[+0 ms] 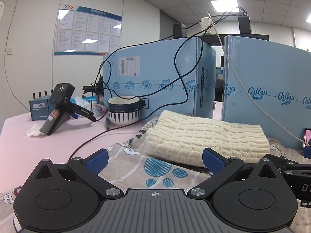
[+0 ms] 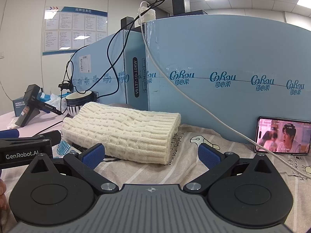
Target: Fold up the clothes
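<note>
A cream cable-knit sweater (image 1: 204,137) lies folded into a thick rectangle on a beige patterned sheet (image 1: 136,167). It also shows in the right wrist view (image 2: 124,132), on the same sheet (image 2: 194,167). My left gripper (image 1: 155,162) is open and empty, low over the sheet just in front of the sweater's near left edge. My right gripper (image 2: 151,156) is open and empty, just in front of the sweater's near right corner. The left gripper's body (image 2: 25,147) shows at the left of the right wrist view.
Two big light-blue cardboard boxes (image 1: 155,77) (image 2: 233,73) stand right behind the sweater, with cables draped over them. A striped bowl (image 1: 124,109), a spare black gripper (image 1: 60,108), tissues and a small box sit on the pink table at left. A phone (image 2: 283,137) playing video leans on the right box.
</note>
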`<state>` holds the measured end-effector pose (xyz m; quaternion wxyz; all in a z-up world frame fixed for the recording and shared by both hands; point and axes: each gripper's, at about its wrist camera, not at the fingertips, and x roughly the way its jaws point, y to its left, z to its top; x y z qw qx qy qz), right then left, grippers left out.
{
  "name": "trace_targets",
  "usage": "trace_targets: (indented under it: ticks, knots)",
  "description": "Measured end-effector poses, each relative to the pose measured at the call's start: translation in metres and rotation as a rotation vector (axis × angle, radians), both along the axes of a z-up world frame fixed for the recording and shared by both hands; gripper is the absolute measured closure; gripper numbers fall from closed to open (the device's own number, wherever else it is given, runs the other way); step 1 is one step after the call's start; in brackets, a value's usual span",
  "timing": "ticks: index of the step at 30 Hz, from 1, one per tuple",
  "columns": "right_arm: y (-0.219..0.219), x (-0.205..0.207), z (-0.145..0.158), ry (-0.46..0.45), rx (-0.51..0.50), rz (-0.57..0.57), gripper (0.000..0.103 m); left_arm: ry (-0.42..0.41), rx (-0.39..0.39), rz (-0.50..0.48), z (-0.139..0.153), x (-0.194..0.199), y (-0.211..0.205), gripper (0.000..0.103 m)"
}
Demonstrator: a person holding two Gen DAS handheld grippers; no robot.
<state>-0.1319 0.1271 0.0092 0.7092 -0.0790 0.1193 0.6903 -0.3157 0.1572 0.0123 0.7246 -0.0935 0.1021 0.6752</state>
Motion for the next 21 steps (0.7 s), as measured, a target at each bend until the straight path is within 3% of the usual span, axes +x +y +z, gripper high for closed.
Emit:
trace_targets:
  ticks: [21]
  knots:
    - [0.0007, -0.0009, -0.0001, 0.000, 0.002, 0.005, 0.000, -0.001, 0.001, -0.005, -0.0001, -0.0003, 0.0002, 0.000]
